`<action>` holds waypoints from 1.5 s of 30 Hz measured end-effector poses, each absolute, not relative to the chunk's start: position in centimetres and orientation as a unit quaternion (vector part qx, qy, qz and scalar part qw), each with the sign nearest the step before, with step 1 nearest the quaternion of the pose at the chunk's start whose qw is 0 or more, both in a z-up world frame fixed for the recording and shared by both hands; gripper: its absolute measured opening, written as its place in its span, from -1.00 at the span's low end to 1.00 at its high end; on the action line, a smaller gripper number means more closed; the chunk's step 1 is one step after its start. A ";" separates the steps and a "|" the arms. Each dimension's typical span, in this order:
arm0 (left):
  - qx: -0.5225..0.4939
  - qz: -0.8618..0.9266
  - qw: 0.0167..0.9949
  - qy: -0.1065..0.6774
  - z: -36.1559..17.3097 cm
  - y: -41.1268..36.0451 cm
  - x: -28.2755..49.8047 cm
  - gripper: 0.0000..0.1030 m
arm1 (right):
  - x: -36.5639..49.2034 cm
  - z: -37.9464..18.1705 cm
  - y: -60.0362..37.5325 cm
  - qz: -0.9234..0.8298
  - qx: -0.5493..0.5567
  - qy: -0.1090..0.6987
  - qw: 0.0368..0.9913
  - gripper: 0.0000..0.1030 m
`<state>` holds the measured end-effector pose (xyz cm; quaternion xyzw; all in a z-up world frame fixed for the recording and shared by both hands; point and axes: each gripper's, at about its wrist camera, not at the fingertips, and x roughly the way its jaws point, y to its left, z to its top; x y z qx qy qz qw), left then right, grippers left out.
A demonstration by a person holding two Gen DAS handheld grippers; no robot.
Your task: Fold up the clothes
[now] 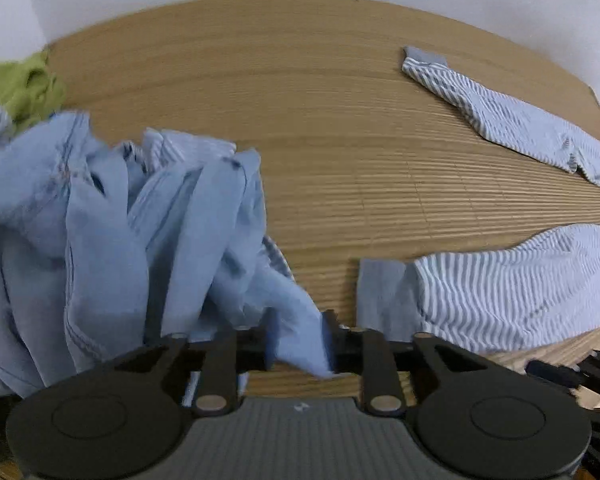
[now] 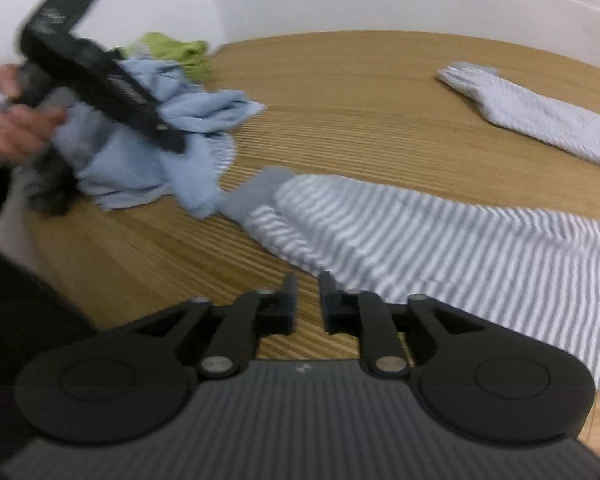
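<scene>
Nearest, at the bottom centre of the left wrist view, the left gripper (image 1: pixel 300 340) pinches a corner of the blue garment (image 1: pixel 112 232) between its pads; the rest of that cloth hangs bunched and creased across the left half of the frame. At the bottom centre of the right wrist view, the right gripper (image 2: pixel 308 300) stands with a narrow gap between its jaws and nothing in it, just short of the striped garment (image 2: pixel 440 240).

That striped piece lies spread on the mat (image 2: pixel 340 112) across the centre and right of the frame, one cuffed end pointing toward the blue heap at centre left. A second striped part (image 2: pixel 540 116) lies at upper right, well apart from the first; whether the two join outside the frame cannot be told. In the upper left of the right wrist view, a hand (image 2: pixel 16 120) carries the left tool over the blue heap.

Farthest, a green cloth (image 1: pixel 24 84) sits crumpled at the upper left, touching the blue pile, against the wall.

Judged from this layout, folding is at an early stage: no neat folded stack is visible, the blue garment is still bunched, the striped one is laid out but unfolded, and the green one is untouched.
</scene>
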<state>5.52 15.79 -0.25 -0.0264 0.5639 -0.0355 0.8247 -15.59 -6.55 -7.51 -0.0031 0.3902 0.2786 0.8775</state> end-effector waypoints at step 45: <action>0.076 -0.098 0.814 0.567 -5.7 -18.2 3.4 0.12 | -19.1 -8.6 -56.8 -0.191 0.241 0.317 0.897 0.17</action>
